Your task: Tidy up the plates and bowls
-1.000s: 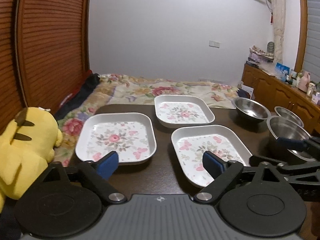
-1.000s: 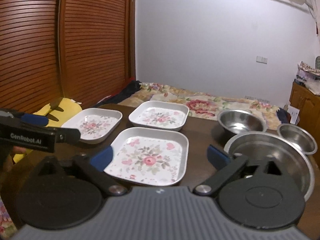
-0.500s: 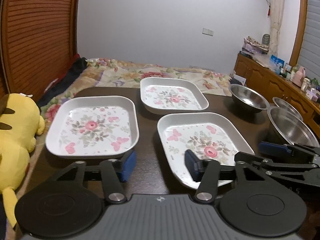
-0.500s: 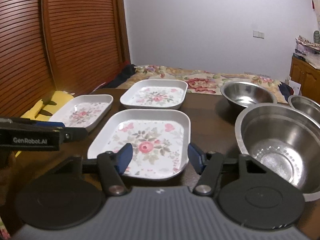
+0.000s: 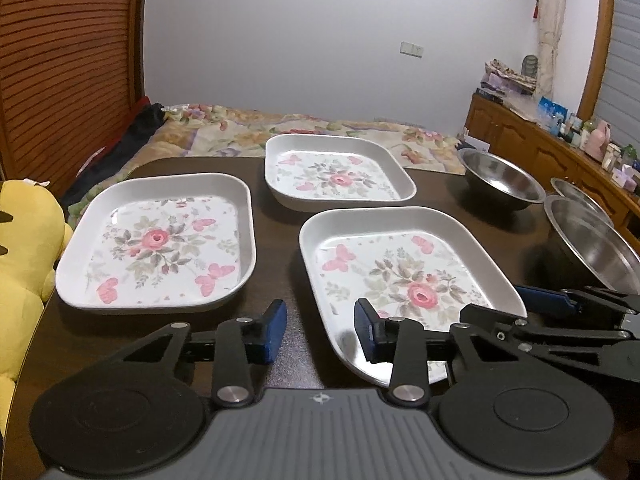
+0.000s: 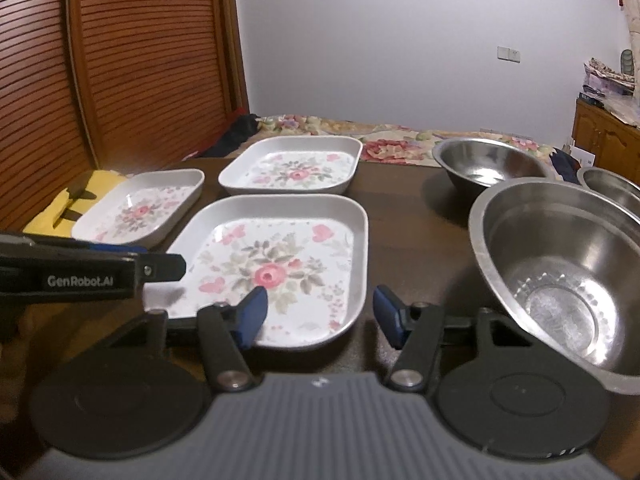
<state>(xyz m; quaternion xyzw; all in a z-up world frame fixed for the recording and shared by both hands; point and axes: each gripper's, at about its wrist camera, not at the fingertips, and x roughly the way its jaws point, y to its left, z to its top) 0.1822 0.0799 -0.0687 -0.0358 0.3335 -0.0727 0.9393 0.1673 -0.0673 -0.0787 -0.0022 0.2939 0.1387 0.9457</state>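
Note:
Three white floral plates lie on the dark table [image 5: 276,200]: a left plate [image 5: 160,240], a far plate [image 5: 336,172] and a near plate [image 5: 400,276]. Three steel bowls stand to the right: a far bowl [image 5: 500,180], a small bowl [image 5: 580,194] and a large bowl [image 6: 568,280]. My left gripper [image 5: 320,334] straddles the near plate's left front rim, its jaws closing without touching it. My right gripper [image 6: 320,316] straddles the near plate's [image 6: 280,264] right front corner, jaws also closing, pads apart from the rim. Each gripper shows side-on in the other's view.
A yellow plush toy [image 5: 24,264] leans at the table's left edge. Beyond the table lies a bed with a floral quilt [image 5: 280,128]. A slatted wooden door [image 6: 120,80] fills the left, and a cluttered wooden cabinet [image 5: 540,148] runs along the right.
Both grippers have come down and forward to the near plate. Their jaws have narrowed, the left more than the right. Plates and bowls have not moved.

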